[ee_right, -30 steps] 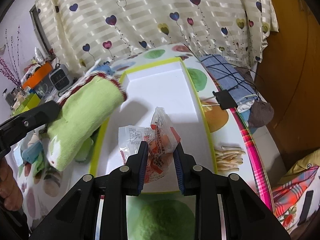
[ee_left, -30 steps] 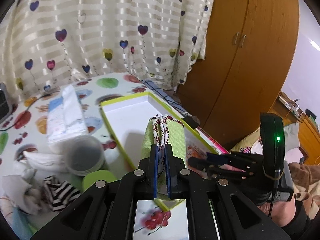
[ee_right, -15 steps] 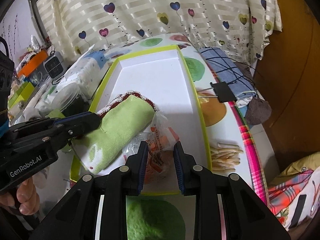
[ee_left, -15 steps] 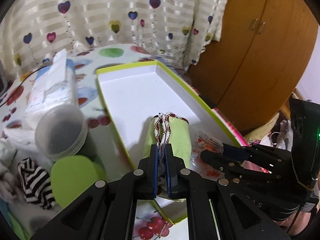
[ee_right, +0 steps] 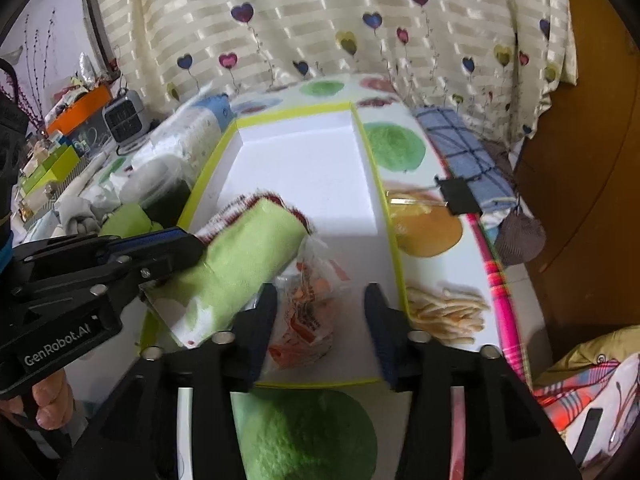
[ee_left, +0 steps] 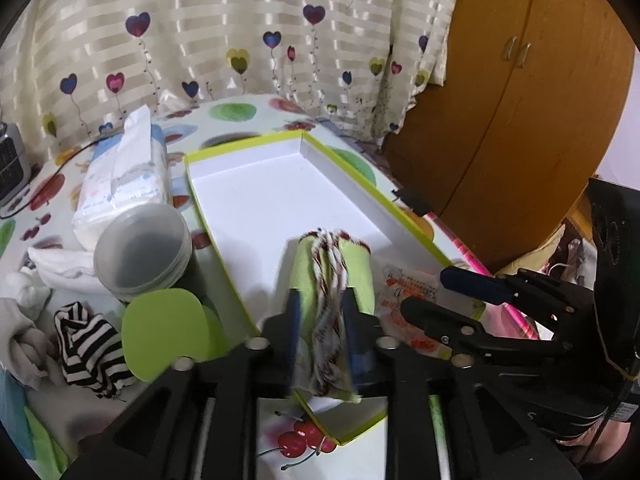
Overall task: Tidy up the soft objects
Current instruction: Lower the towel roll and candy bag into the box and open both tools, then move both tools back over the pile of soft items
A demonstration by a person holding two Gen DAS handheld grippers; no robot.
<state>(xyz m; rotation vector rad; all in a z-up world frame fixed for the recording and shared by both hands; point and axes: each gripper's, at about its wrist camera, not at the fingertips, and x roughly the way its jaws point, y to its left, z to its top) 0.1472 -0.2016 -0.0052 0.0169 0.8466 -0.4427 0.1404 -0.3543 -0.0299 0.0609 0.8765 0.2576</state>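
— Tongs first: how do they stand?

— Left tongs (ee_left: 320, 334) have their blue-padded fingers parted, one on each side of the green cloth (ee_left: 334, 276); whether the pads touch it I cannot tell, since that part is blurred. Right tongs (ee_right: 320, 312) are spread wide, released, with the snack packet (ee_right: 308, 304) lying loose between the fingers and touching neither.

— What is the cloth like?

— Soft woven fabric, folded into a thick pad, pale green with a red-and-white stitched fringe along its layered edges. It lies in the near end of the tray (ee_left: 256, 184), a shallow rectangular box with white floor and lime-green rim. Its near end overhangs the rim by the left tongs.

— And the packet?

— Crinkled clear plastic printed in orange and red, just beside the cloth on its right, also in the tray's near end. From the right wrist view the cloth's corner overlaps it.

— Anything around the tray?

— On the counter (ee_right: 436, 184), covered in glossy fruit-printed oilcloth, a round translucent plastic tub (ee_left: 142, 252) stands left of the tray, with a soft tissue pack (ee_left: 124, 184) behind it. A striped black-and-white fabric piece (ee_left: 86, 346) is crumpled near the front left. A blue checked cloth (ee_right: 464, 148) lies folded at the counter's right edge.
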